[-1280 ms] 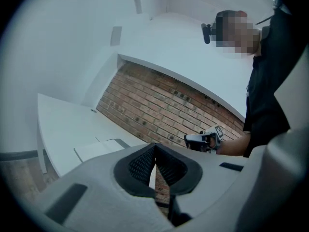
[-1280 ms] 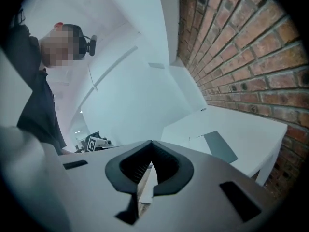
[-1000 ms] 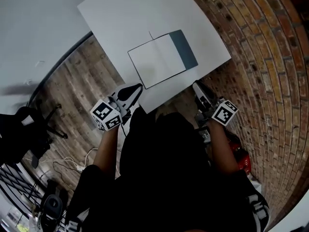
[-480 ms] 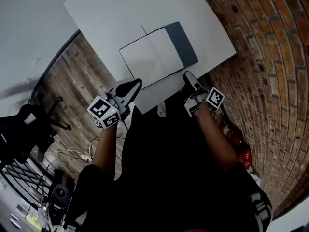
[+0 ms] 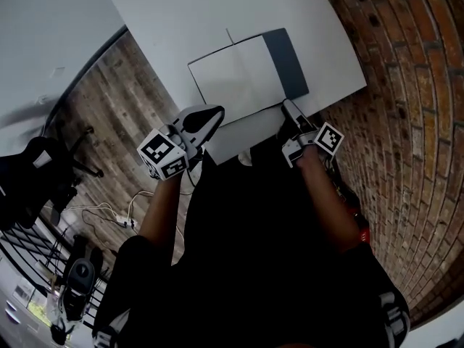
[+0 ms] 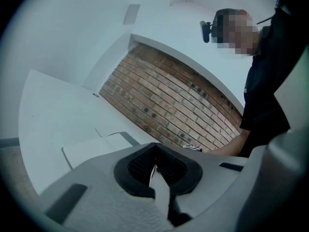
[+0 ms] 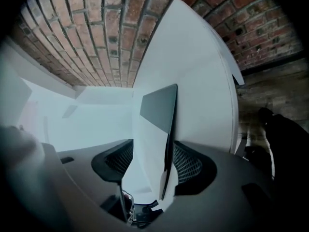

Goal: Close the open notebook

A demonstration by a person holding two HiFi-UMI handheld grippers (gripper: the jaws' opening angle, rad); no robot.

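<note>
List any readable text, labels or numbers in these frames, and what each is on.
No readable text anywhere.
Notebook: open pages blank, and no print shows on the grey cover.
Left marker cube, right marker cube: black-and-white square patterns only, no letters.
White print on the sleeve: too small to read.

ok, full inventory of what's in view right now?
table: 1, white, centre
notebook: 1, white pages, grey-blue cover, open, near table's front edge
brick wall: 1, red-brown, right
floor: wood, left
cable: white, floor lower left
person: black clothes, bottom
left gripper: 1, grey, shut, empty, at notebook's near left corner
right gripper: 1, grey, jaws just opening, notebook's cover edge between them, ungripped
</note>
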